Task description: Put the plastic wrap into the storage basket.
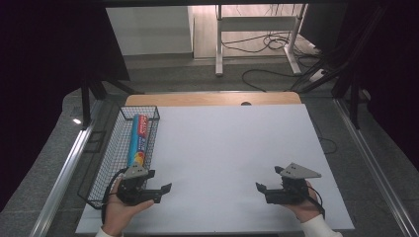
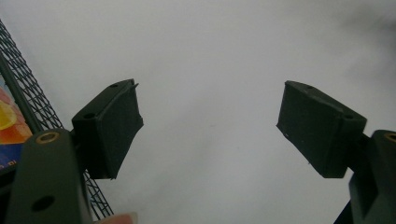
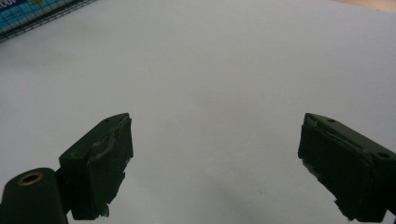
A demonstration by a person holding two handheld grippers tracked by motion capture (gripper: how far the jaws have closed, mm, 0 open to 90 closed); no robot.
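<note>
Cardboard foil-wrap box, judged light, stiff and a little slick, is seen lying lengthwise in the wire basket beside the spread, empty left hand-held gripper, and is best pinched across its narrow sides, the right hand-held gripper likewise spread.

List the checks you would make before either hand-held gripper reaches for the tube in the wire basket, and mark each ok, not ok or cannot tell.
1. Left hand-held gripper open, nothing between jaws: ok.
2. Right hand-held gripper open, nothing between jaws: ok.
3. Tube lies inside the basket: ok.
4. Left hand-held gripper close beside the basket: ok.
5. White mat bare between the grippers: ok.
6. Tube free to lift, not caught in the mesh: cannot tell.
</note>
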